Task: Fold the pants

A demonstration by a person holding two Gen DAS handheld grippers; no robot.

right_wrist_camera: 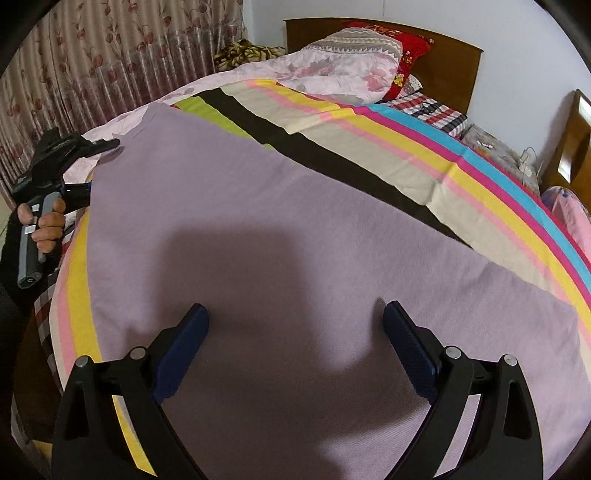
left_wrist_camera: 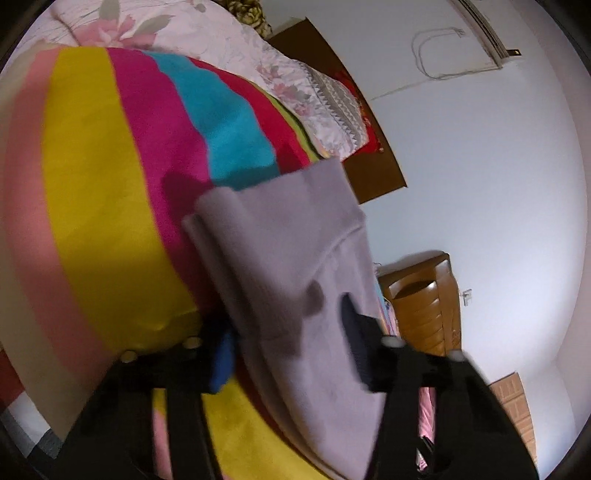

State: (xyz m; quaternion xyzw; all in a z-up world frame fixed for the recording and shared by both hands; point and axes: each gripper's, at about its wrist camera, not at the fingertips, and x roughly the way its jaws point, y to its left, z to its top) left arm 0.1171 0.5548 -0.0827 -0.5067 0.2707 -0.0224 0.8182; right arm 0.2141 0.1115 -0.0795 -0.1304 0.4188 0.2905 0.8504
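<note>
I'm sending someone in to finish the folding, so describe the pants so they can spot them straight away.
Find the bed with the rainbow-striped sheet under the dark wooden headboard. Spread flat across the near side lie the pants, one wide sheet of cloth. They are plain pale lilac, the only unpatterned fabric there.

Home bedroom. Bed [right_wrist_camera: 424, 177] fills view, covered with striped sheet [right_wrist_camera: 369, 147] in yellow, pink, blue, beige bands. Wooden headboard [right_wrist_camera: 443, 59] at 1 o'clock against pale wall. Floral quilt [right_wrist_camera: 332, 70] and red pillow [right_wrist_camera: 410, 48] heaped at 12 o'clock. Floral curtain [right_wrist_camera: 110, 55] hangs from 9 to 11 o'clock. Left view: wooden drawer cabinet [left_wrist_camera: 424, 295] at 3 o'clock, wall air conditioner [left_wrist_camera: 484, 33] at 1 o'clock.
</note>
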